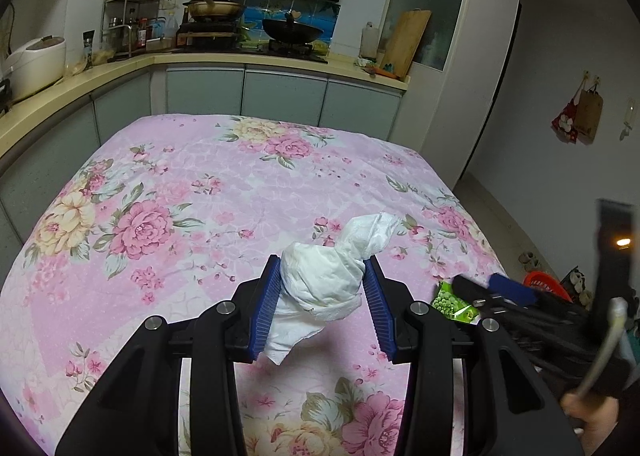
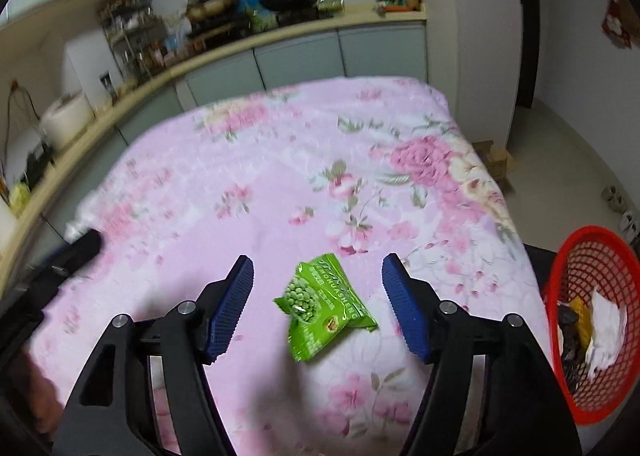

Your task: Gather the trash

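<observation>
White crumpled tissue paper [image 1: 326,276] is clamped between the pads of the left tongs [image 1: 323,288], held above the pink flowered tabletop [image 1: 200,184]. The right tongs [image 2: 318,298] stand wide open around the green snack wrapper [image 2: 324,310] lying there, not touching it. Next they probably must lower and close, then carry it to the red plastic basket [image 2: 560,296] at the right.
</observation>
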`<state>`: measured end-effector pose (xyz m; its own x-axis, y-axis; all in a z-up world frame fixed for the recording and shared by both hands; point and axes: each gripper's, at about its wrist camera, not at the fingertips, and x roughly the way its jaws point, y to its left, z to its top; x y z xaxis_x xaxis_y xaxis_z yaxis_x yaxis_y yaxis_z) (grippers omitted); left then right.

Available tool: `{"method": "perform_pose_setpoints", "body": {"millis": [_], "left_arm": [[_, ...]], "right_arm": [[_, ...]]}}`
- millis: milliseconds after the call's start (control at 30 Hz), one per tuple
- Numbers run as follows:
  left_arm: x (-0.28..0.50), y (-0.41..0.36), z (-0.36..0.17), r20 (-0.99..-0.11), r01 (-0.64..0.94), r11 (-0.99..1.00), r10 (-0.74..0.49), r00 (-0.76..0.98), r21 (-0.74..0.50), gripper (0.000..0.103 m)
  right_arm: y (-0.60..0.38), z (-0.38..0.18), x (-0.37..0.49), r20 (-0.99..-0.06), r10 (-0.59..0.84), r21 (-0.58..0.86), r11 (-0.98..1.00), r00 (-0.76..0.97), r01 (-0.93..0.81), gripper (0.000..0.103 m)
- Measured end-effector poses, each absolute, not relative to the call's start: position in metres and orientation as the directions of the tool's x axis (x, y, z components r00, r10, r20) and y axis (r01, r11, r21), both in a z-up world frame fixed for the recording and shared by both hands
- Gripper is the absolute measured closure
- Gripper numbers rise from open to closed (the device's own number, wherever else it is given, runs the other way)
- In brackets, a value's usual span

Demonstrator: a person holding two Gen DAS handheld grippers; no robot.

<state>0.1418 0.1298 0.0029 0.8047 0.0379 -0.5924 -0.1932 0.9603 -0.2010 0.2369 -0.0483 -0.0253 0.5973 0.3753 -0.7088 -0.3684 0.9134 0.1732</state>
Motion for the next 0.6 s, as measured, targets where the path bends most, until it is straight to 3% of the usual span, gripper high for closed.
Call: {"method": "perform_pose_setpoints", "body": {"millis": [233,433,600], "left_arm": [[0.142,0.129,0.001,-0.594,-0.193,0.962,0.043,0.804,-0.192,0.063],[0.144,0.128,-0.002,-0.601,-0.186,0.965,0.040,0.799,-0.183,0.063],[0.145,0.125,-0.007,-0.609,-0.181,0.968,0.038,0.792,-0.175,0.063]], "right_arm": [[-0.038,-0.053,0.250,-0.764,0.323,0.118,0.921,0.559,-0.370,0.039],[-0.044,-0.055,0.252,-0.771,0.319,0.119,0.922,0.551,-0.368,0.067],[-0.052,-0.055,0.249,-0.767,0.335,0.144,0.921,0.547,-0.362,0.077]]}}
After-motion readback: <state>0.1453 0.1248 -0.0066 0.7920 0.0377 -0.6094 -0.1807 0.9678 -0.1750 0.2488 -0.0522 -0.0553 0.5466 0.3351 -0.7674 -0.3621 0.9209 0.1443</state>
